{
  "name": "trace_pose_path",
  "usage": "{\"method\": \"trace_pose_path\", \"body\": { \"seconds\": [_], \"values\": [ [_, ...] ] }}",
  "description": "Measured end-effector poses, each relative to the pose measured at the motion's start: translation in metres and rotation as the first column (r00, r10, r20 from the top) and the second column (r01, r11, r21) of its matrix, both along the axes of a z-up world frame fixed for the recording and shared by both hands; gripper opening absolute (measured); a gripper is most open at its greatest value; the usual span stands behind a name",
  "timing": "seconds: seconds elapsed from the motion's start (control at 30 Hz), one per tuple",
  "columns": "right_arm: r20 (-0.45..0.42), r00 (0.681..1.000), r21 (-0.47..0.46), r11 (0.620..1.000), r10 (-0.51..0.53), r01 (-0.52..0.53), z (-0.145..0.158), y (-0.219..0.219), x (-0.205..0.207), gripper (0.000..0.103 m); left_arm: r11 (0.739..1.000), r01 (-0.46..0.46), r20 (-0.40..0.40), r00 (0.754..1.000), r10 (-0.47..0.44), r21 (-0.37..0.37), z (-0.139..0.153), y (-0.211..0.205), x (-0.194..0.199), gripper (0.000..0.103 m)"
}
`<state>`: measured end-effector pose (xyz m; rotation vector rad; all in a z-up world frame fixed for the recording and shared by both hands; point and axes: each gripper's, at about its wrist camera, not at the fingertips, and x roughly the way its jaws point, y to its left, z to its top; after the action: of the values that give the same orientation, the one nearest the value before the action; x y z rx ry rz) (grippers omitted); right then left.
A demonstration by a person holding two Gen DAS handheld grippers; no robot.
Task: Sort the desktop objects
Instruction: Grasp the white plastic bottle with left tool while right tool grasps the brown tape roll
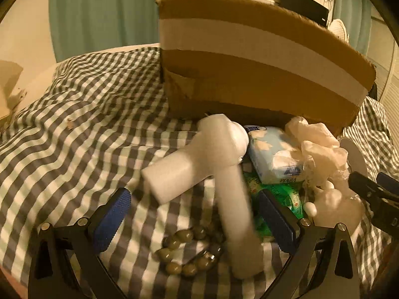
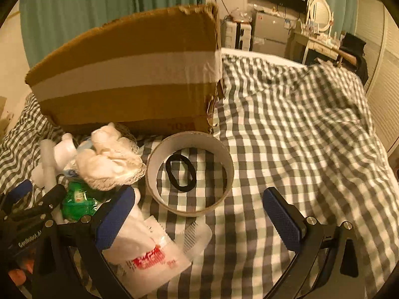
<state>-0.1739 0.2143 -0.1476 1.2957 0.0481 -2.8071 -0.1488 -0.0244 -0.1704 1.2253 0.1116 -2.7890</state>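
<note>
A white T-shaped handheld device [image 1: 217,174], motion-blurred, lies between the wide-apart fingers of my open left gripper [image 1: 194,219] without touching either pad. Under it is a bead bracelet [image 1: 189,251]. To its right are a blue tissue pack [image 1: 271,154], a green packet [image 1: 274,194] and crumpled cream cloth [image 1: 321,149]. My right gripper [image 2: 199,219] is open above the checked bedcover, just short of a tape roll [image 2: 152,174] that rings a black hair tie [image 2: 180,173]. A plastic bag with red print [image 2: 147,256] and a comb [image 2: 197,236] lie by its left finger.
A large cardboard box [image 1: 249,62] with a white tape band stands behind the pile on the checked bedcover [image 2: 299,137]. Open bedcover stretches left in the left wrist view and right in the right wrist view. A dresser [image 2: 321,42] and a fridge [image 2: 269,32] stand beyond the bed.
</note>
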Motion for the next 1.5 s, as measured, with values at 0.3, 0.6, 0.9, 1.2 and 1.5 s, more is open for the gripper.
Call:
{"method": "trace_pose_path", "body": {
  "seconds": [0.3,0.6,0.9,1.2,1.5],
  "values": [
    [0.011,1.0,0.012,1.0,-0.002,0.002,-0.014,-0.002,-0.023,0.102,0.999,-0.01,0.023,1.0,0.009,0.033,-0.01,-0.005,-0.017,0.082],
    [0.013,1.0,-0.021,1.0,-0.002,0.002,-0.015,-0.002,-0.02,0.083,0.999,0.006,-0.007,1.0,-0.006,0.053,-0.002,-0.013,-0.004,0.045],
    [-0.018,0.997,-0.137,0.988,-0.073,0.07,0.009,0.021,0.006,0.083,0.996,0.052,-0.061,0.997,-0.047,0.072,0.025,-0.006,0.03,0.041],
    [-0.101,0.995,-0.11,0.994,-0.024,0.012,0.042,0.006,0.039,0.083,0.993,0.025,-0.093,0.996,-0.014,0.112,0.043,-0.02,0.047,0.041],
    [-0.134,0.991,-0.147,0.989,-0.021,0.001,0.063,0.012,0.07,0.083,0.989,0.058,-0.16,0.987,-0.036,0.133,0.073,-0.018,0.078,0.033]
  ]
}}
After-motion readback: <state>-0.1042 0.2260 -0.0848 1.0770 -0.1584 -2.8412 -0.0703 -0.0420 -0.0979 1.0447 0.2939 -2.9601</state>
